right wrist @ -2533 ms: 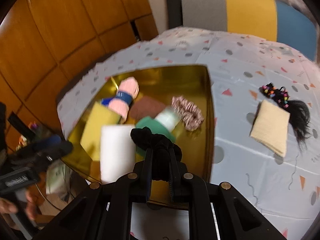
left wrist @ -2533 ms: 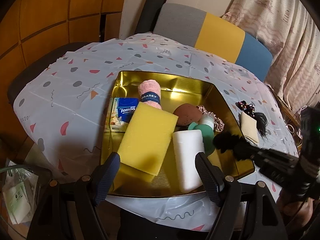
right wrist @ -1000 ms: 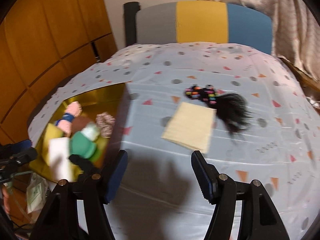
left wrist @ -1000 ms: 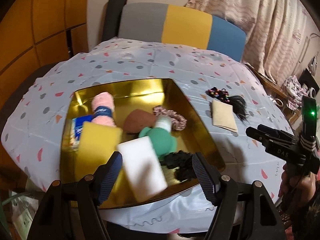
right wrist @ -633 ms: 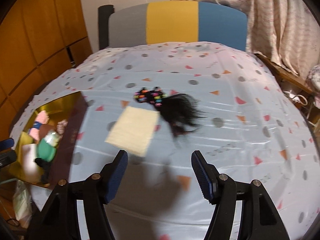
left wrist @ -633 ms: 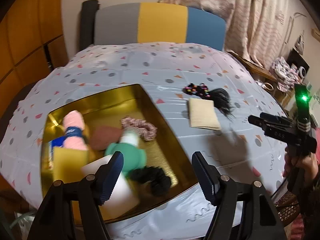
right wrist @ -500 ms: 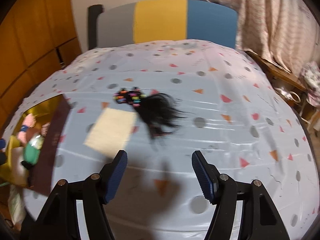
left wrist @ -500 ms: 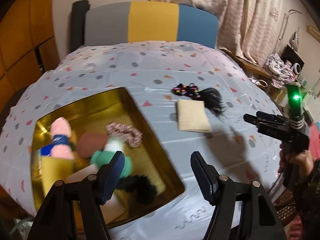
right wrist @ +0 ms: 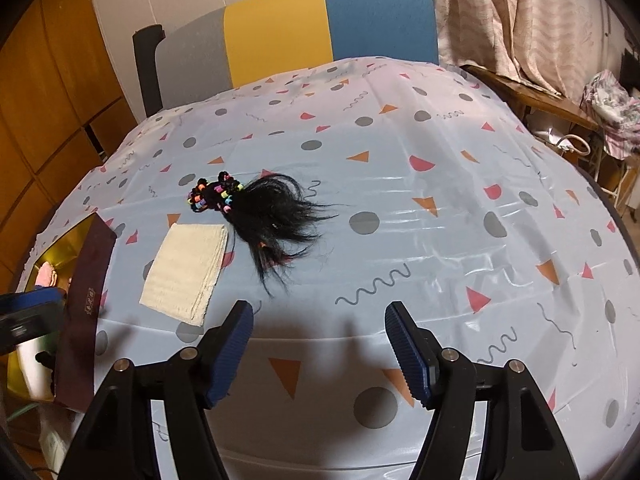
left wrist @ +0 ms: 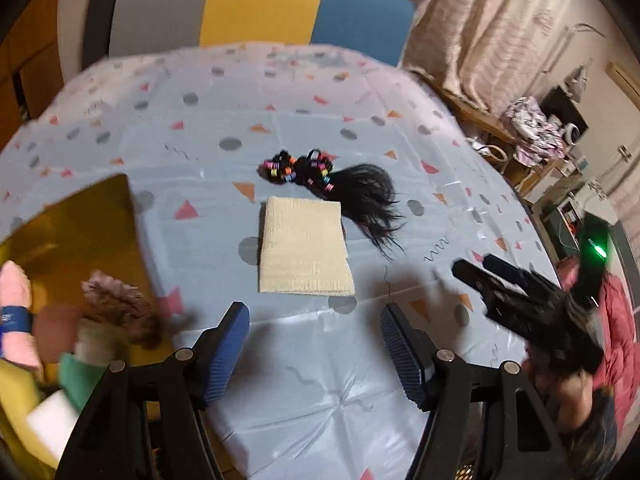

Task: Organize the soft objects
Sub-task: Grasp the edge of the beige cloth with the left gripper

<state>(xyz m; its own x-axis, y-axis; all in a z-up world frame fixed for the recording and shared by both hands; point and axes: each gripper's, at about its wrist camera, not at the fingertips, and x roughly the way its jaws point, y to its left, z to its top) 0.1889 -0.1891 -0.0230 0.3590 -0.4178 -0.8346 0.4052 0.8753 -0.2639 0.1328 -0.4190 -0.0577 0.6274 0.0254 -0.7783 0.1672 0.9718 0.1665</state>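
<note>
A folded cream cloth [left wrist: 304, 252] [right wrist: 186, 270] lies flat on the patterned tablecloth. Touching its far corner is a black hair piece [left wrist: 360, 196] [right wrist: 272, 220] with coloured bead ties. My left gripper [left wrist: 314, 348] hovers open just short of the cloth, nothing between its fingers. My right gripper [right wrist: 318, 350] is open and empty too, nearer than the hair piece and to its right; it also appears in the left wrist view [left wrist: 516, 300]. The gold tray [left wrist: 80, 232] [right wrist: 52, 252] at the left holds a pink towel roll [left wrist: 12, 320], a pink scrunchie [left wrist: 116, 304] and sponges.
A chair [right wrist: 280, 36] with a grey, yellow and blue back stands behind the table. Wooden panels [right wrist: 48, 92] line the left wall. Curtains [right wrist: 520, 12] and a cluttered side table [right wrist: 608, 100] are at the right. The table's near edge runs just under both grippers.
The right gripper, earlier shut on a black scrunchie above the tray, has left it in the tray and opened. Both grippers have swung right, from the tray towards the cloth and hair piece.
</note>
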